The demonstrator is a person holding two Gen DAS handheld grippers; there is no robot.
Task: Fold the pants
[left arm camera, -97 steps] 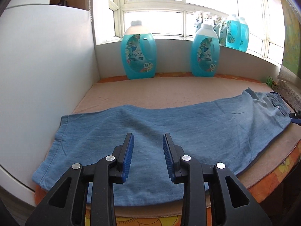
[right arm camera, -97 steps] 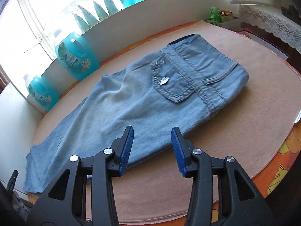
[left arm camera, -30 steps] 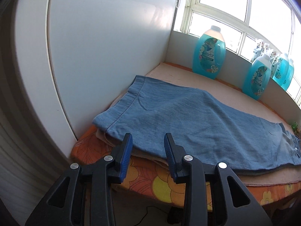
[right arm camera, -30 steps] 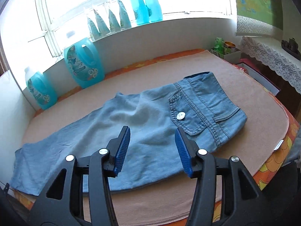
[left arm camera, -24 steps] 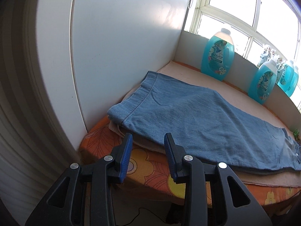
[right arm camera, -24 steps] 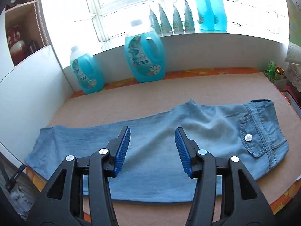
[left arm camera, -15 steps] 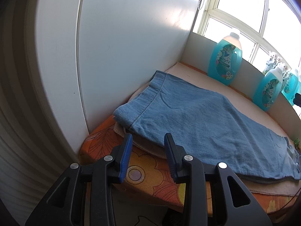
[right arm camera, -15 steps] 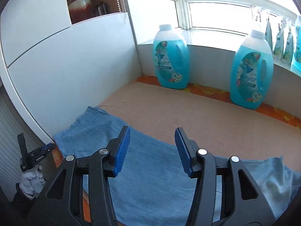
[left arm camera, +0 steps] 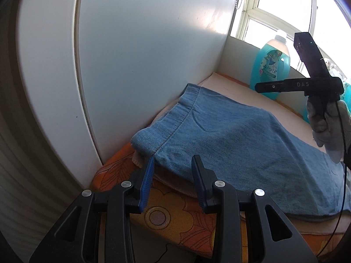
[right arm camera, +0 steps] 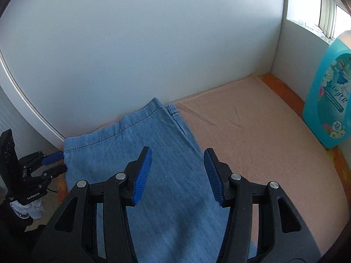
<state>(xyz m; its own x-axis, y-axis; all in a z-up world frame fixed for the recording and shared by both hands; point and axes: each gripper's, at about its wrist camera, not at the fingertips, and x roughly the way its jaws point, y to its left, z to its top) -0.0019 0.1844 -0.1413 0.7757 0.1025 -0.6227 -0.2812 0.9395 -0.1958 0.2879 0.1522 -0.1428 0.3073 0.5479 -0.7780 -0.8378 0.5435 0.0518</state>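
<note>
Right tool swings from waistband end to hem of pants; left tool at 9 o'clock corner; both released, fold grasp imminent.

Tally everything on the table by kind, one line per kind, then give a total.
Jeans: 1
Beige cloth under the jeans: 1
Orange floral cover at the table edge: 1
Blue detergent bottle: 1 clearly seen; a second shows only as a teal sliver behind the gloved hand in the left view
Total: 4 clearly seen
</note>
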